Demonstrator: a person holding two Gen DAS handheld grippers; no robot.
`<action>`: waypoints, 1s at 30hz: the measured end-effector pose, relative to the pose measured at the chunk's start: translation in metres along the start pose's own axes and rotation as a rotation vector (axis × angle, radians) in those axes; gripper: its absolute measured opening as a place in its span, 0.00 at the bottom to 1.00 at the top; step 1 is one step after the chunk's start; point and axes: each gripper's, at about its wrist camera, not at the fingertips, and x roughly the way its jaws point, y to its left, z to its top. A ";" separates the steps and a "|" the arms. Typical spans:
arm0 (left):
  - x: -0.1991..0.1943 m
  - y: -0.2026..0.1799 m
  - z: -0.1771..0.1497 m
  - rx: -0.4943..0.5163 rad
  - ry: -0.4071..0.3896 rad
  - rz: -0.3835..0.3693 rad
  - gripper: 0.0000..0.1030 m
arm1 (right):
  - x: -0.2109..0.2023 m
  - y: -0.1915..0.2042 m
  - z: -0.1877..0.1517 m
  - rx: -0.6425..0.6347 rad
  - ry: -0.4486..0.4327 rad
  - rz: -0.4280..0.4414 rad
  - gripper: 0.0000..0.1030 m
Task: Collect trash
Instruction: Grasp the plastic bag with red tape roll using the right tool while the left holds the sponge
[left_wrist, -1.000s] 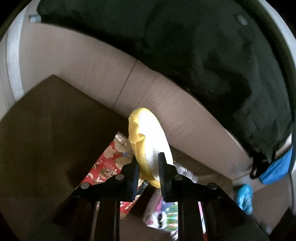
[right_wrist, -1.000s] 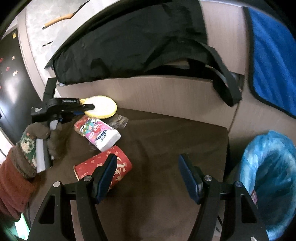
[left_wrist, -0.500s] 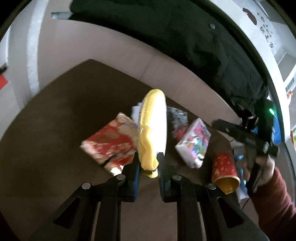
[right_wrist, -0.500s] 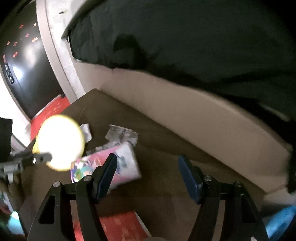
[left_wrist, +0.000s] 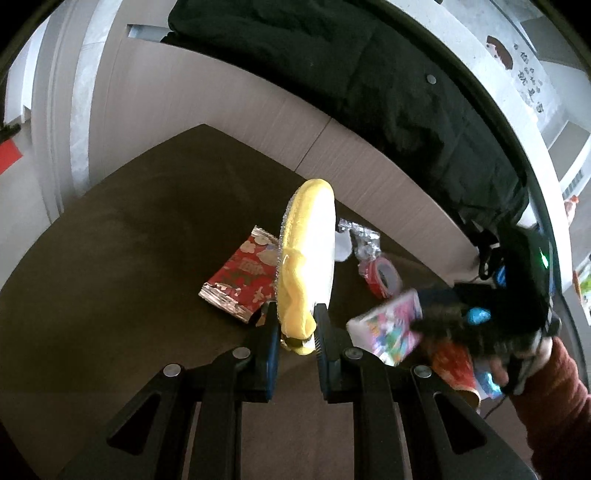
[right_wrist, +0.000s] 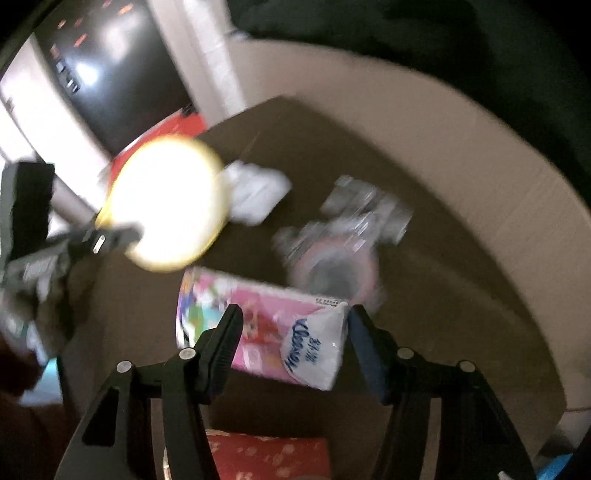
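Left gripper clamped narrow on the lower edge of a round yellow-rimmed disc — the disc stands on edge between the pads, lifted above the dark brown tabletop. Below and behind it on the table: a flattened red patterned wrapper to the left, a crumpled white scrap and a clear crinkled wrapper to the right, with a red tape roll just past them. Right gripper points steeply down at a pink tissue pack; its jaws are closing, the pack between them, the right pad at the pack's white corner, the left pad beside the pink face — contact not clear through the blur. In the left wrist view that pack lies at the blurred tips of the right gripper, with a red paper cup on its side just beneath and a dark red sleeve behind. A black garment is draped over the pale board behind the table.
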 end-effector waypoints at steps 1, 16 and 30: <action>-0.001 0.000 0.000 0.000 -0.001 -0.004 0.17 | -0.002 0.004 -0.005 -0.008 0.011 0.015 0.55; 0.012 0.001 0.015 -0.019 -0.030 0.022 0.22 | 0.007 -0.002 0.019 -0.076 -0.113 -0.138 0.62; 0.014 -0.020 0.032 0.001 -0.090 0.036 0.16 | -0.007 -0.015 0.010 0.028 -0.133 -0.145 0.49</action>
